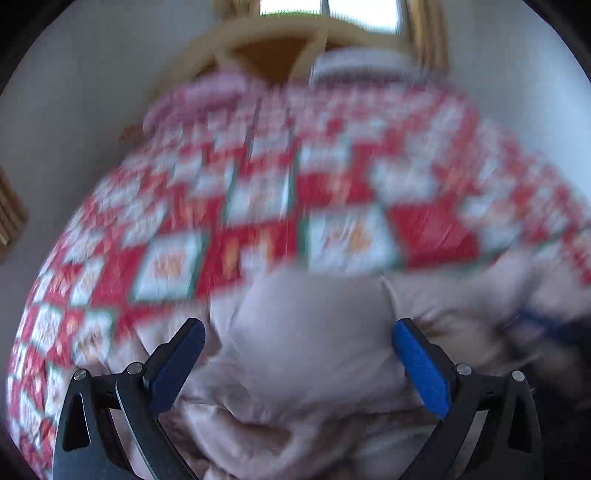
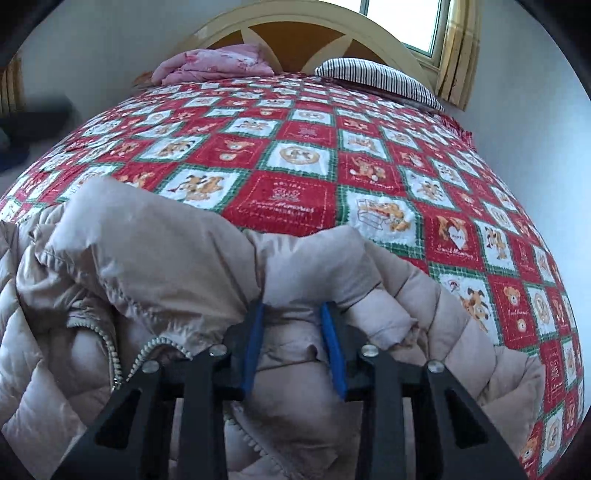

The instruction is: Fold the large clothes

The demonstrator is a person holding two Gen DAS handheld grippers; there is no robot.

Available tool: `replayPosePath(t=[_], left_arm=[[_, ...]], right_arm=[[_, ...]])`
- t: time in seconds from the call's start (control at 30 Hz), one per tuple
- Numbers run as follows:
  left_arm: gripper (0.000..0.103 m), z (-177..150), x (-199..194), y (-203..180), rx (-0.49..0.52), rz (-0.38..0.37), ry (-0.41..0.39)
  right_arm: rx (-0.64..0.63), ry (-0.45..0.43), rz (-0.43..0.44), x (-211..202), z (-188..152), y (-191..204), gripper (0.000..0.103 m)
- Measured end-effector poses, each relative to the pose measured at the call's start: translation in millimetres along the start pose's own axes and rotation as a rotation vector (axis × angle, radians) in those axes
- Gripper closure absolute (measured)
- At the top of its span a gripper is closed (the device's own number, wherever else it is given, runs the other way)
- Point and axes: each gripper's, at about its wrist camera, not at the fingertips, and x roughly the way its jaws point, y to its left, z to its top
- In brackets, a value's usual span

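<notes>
Spread over the bed, a red patchwork quilt (image 2: 295, 177) carries a beige puffer jacket (image 2: 155, 243) bunched at its near edge. Right gripper (image 2: 293, 314) fingers pinch a jacket fold. Left gripper (image 1: 297, 336) fingers gape wide above the fabric, gripping nothing.

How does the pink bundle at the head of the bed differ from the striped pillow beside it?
The pink bundle is plain-looking pink cloth, crumpled into a heap; the striped pillow has dark and light stripes and lies flat. The bundle is on the left, the pillow on the right, near the window. Both rest against the headboard.
</notes>
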Motion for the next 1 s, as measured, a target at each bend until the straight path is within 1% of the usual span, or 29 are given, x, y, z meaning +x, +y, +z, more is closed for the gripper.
replayPosePath(t=[0.03, 0.07, 0.13, 0.33, 1.0], left_arm=[[0.001, -5, 9, 9, -0.062, -0.053, 0.021], [0.001, -5, 11, 16, -0.096, -0.071, 0.015], [0.001, -6, 16, 18, -0.111, -0.084, 0.016], [0.001, -8, 24, 4, -0.071, -0.012, 0.003], [0.0, -11, 26, 5, -0.064, 0.016, -0.004]], right_arm=[[0.008, -0.001, 0.006, 1, -1, -2, 0.066], [0.02, -0.003, 0.014, 2, -2, -3, 0.066], [0.041, -0.009, 0.031, 3, -3, -6, 0.066], [0.035, 0.004, 0.018, 9, -2, -1, 0.066], [-0.013, 0.02, -0.056, 14, -2, 9, 0.066]])
